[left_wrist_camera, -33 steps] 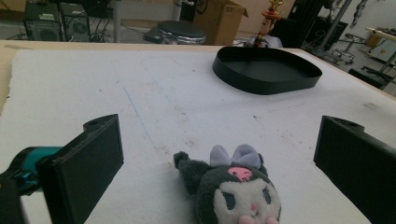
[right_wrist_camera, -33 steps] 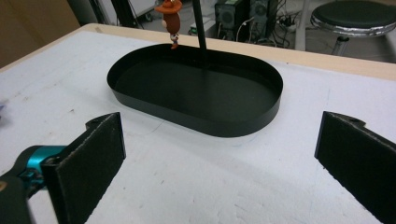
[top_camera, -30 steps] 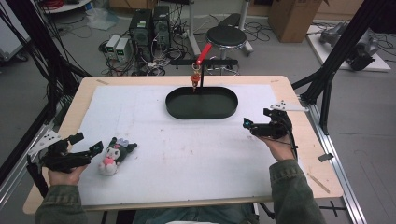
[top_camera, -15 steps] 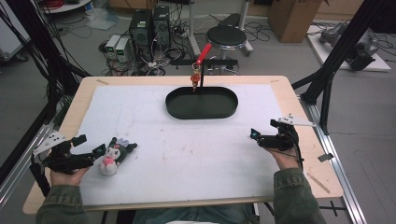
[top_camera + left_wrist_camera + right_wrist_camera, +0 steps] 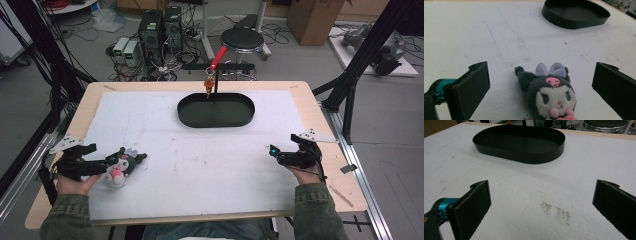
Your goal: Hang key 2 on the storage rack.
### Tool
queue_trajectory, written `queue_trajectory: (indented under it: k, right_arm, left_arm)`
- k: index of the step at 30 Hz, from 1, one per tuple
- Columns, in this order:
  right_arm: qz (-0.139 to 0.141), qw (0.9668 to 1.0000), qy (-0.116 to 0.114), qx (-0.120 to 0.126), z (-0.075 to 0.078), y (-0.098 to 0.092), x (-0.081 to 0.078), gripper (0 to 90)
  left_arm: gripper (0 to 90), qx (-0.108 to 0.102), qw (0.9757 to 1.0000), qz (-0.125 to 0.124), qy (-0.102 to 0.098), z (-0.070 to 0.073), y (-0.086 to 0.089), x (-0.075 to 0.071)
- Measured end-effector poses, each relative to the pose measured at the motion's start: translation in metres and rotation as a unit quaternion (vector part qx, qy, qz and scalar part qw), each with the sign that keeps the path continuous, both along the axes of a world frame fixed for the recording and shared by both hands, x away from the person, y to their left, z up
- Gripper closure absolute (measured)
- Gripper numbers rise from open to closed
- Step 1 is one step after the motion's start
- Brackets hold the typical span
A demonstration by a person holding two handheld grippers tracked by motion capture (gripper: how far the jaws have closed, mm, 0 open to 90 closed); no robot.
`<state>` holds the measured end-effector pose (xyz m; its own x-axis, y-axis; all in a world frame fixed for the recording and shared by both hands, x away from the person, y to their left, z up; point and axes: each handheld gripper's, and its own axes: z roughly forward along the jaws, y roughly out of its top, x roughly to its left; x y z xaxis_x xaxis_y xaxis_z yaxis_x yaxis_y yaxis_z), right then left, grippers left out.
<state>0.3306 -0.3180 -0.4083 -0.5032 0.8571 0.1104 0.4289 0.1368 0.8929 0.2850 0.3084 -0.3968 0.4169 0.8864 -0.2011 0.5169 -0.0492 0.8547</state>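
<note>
Gripping step: judging from the layout, the step in hand is closing the left gripper [image 5: 540,90] on the plush toy [image 5: 550,93], likely for a move to the tray.
Table [image 5: 210,172]: white surface ahead of both sets of jaws, with scuffs and a faint blue line running forward of the left pair.
Tray [image 5: 575,13]: black oval, well beyond the left jaws and off toward their right; in the right gripper view the tray [image 5: 520,142] lies far ahead of that pair.
Plush toy: dark-hooded doll with lilac bow, lying between the left jaws, its head nearer the right-hand one, touching neither.
Left gripper: jaws wide apart, low over the table, holding nothing.
Right gripper [image 5: 541,207]: jaws apart, only bare table between them.
Doing it well: shift the left pair a little toward its right so the head sits midway, keep both jaws level beside the hood, below the bow, then close gently; soft stuffing probably compresses and may slip.
</note>
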Motion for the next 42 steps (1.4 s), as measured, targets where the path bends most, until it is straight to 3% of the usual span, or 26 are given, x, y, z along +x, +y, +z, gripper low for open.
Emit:
queue_trajectory:
  k: [6, 9, 15, 17, 21, 24, 25, 27, 28, 29, 30, 31, 35, 42]
  right_arm:
    - [0.0, 1.0, -0.003, -0.005, 0.0, 0.0, -0.001, 0.8]
    - [-0.001, 1.0, -0.001, -0.01, -0.001, 0.001, -0.002, 0.8]
    - [-0.001, 0.9999, -0.001, -0.014, -0.003, 0.0, -0.002, 0.8]
    - [-0.001, 0.9999, -0.002, -0.013, -0.003, 0.0, -0.002, 0.8]
    - [-0.001, 0.9999, 0.001, -0.014, -0.003, 0.0, -0.003, 0.8]
    - [0.0, 0.9998, 0.002, -0.018, -0.004, 0.0, -0.003, 0.8]
    - [0.001, 0.9998, 0.003, -0.018, -0.004, 0.0, -0.003, 0.8]
    - [0.001, 0.9998, 0.003, -0.018, -0.004, 0.001, -0.003, 0.8]
    - [0.001, 0.9998, 0.002, -0.018, -0.004, 0.001, -0.003, 0.8]
    - [0.001, 0.9998, 0.002, -0.018, -0.004, 0.001, -0.003, 0.9]
    - [0.002, 0.9998, 0.002, -0.02, -0.004, 0.001, -0.003, 0.9]
    - [0.001, 0.9998, 0.005, -0.022, -0.004, 0.001, -0.003, 0.9]
    - [0.003, 0.9997, 0.006, -0.025, -0.005, 0.002, -0.002, 0.9]
    - [0.001, 0.9996, 0.001, -0.029, -0.005, 0.003, -0.003, 0.8]
  left_arm:
    - [1.7, 0.039, 0.9977, -0.01, 0.054, -0.002, -0.014, 0.013]
    - [1.7, 0.045, 0.9961, -0.014, 0.074, -0.005, -0.02, 0.018]
    - [1.8, 0.076, 0.9885, -0.026, 0.129, -0.014, -0.028, 0.024]
    - [1.8, 0.084, 0.985, -0.032, 0.147, -0.017, -0.031, 0.026]
    - [1.9, 0.109, 0.972, -0.052, 0.201, -0.026, -0.037, 0.028]
    - [2.9, 0.119, 0.966, -0.063, 0.221, -0.028, -0.041, 0.027]
    - [4.0, 0.122, 0.9656, -0.059, 0.222, -0.028, -0.042, 0.026]
    - [12.1, 0.128, 0.9632, -0.047, 0.232, -0.027, -0.044, 0.023]
    - [22.1, 0.136, 0.9616, -0.039, 0.235, -0.026, -0.045, 0.022]
    - [33.6, 0.158, 0.9607, -0.018, 0.227, -0.024, -0.048, 0.018]
    - [39.1, 0.158, 0.9593, -0.019, 0.233, -0.023, -0.049, 0.018]
    - [41.3, 0.159, 0.9587, -0.019, 0.235, -0.022, -0.051, 0.017]
    - [45.3, 0.157, 0.9607, -0.026, 0.228, -0.021, -0.053, 0.016]
    - [46.0, 0.142, 0.9701, -0.035, 0.194, -0.009, -0.049, 0.011]
